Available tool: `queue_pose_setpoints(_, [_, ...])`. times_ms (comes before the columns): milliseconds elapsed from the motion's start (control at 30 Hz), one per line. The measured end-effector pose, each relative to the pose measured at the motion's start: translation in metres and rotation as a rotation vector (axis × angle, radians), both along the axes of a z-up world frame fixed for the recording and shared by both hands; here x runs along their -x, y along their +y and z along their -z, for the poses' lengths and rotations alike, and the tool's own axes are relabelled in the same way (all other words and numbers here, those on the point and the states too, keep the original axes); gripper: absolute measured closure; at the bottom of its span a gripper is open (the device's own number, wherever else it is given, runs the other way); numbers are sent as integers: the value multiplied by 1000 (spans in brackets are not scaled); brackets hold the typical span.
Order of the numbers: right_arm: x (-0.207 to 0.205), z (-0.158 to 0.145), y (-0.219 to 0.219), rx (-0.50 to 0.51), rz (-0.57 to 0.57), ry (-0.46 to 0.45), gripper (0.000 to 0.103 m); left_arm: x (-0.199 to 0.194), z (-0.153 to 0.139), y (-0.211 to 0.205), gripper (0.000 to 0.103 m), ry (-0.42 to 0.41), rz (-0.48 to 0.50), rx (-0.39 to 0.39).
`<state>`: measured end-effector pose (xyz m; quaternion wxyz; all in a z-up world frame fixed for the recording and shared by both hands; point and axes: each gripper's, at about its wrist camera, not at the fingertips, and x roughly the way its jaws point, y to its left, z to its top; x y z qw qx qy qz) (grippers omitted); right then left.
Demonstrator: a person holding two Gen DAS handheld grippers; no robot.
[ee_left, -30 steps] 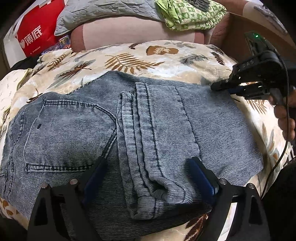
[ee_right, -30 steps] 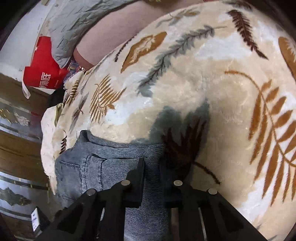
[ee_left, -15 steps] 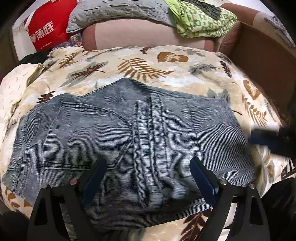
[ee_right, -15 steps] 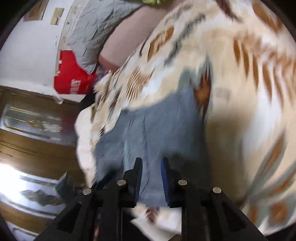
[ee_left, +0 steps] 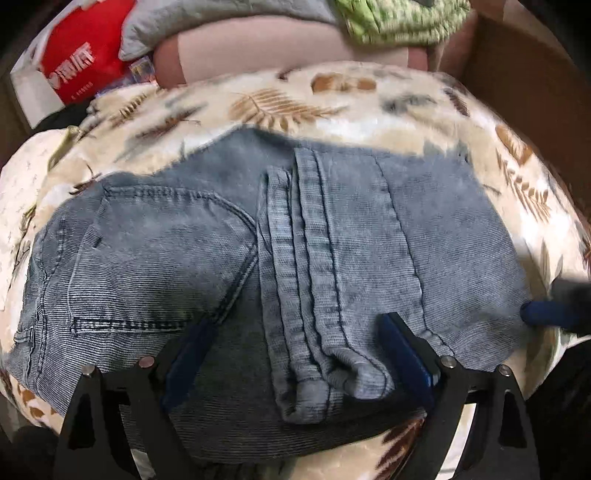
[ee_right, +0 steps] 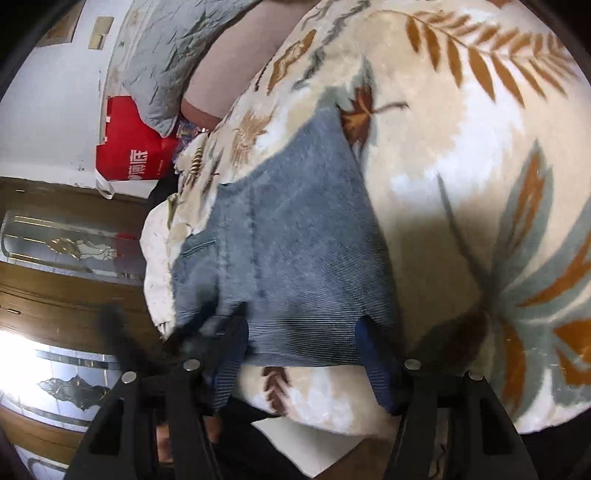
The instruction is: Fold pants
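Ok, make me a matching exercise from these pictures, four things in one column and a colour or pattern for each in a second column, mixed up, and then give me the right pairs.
Things:
1. pants
2. blanket
3. bag
4. crumpled cloth

Colours or patterns:
A. red with white lettering
B. cream with brown and grey-green leaves
C. faded blue-grey denim
D. bright green check

Right pairs: 1-C, 2-B, 3-A, 4-D
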<state>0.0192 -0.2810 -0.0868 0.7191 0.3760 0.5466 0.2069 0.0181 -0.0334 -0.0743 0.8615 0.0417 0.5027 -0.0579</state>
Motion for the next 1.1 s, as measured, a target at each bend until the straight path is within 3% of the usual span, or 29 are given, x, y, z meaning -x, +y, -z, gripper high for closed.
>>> queue_pose_setpoints(100, [-15,-34,-10,52,-5,-102,39,-1,-12,5,10,4,-36,41])
queue_pose_setpoints(200, [-44,-40,-17,108,13,-93,39,-1,-22,6,10,-43,-30,90])
queue_pose_setpoints(267, [-71,-35,-11,141,10,-79,39,-6,-15,2,10,-31,-18,93])
queue_pose_setpoints(333, [-97,-23,-7,163,-3,-52,39,-10,2,-3,10,14,-1,47])
queue_pose_setpoints(400, [-118,-11,-3,204,-5,-35,40,-3,4,-11,10,-43,26,5])
queue_pose_setpoints(500, [-141,11,6,301,-35,12,54,-3,6,-9,10,-44,29,25])
queue_pose_setpoints(533, [-144,12,7,318,-25,7,59,-2,5,-10,9,-47,33,25])
queue_pose_setpoints(667, [-138,-7,8,400,3,-18,59,0,5,-11,9,-58,40,33])
queue_pose_setpoints(767, [-113,-30,8,349,33,-73,59,-1,0,-5,9,-52,44,61])
queue_pose_setpoints(800, [-101,-34,10,283,32,-83,59,-2,-3,-2,9,-48,40,82])
queue_pose_setpoints(900, [-85,-18,28,186,-35,-49,58,4,-22,15,9,-81,-10,149])
queue_pose_setpoints(1000, [-84,13,33,210,-54,-4,61,22,-48,45,9,-144,-82,207])
queue_pose_setpoints(1100, [-80,-10,33,203,-35,-19,60,48,-64,92,9,-194,-228,242])
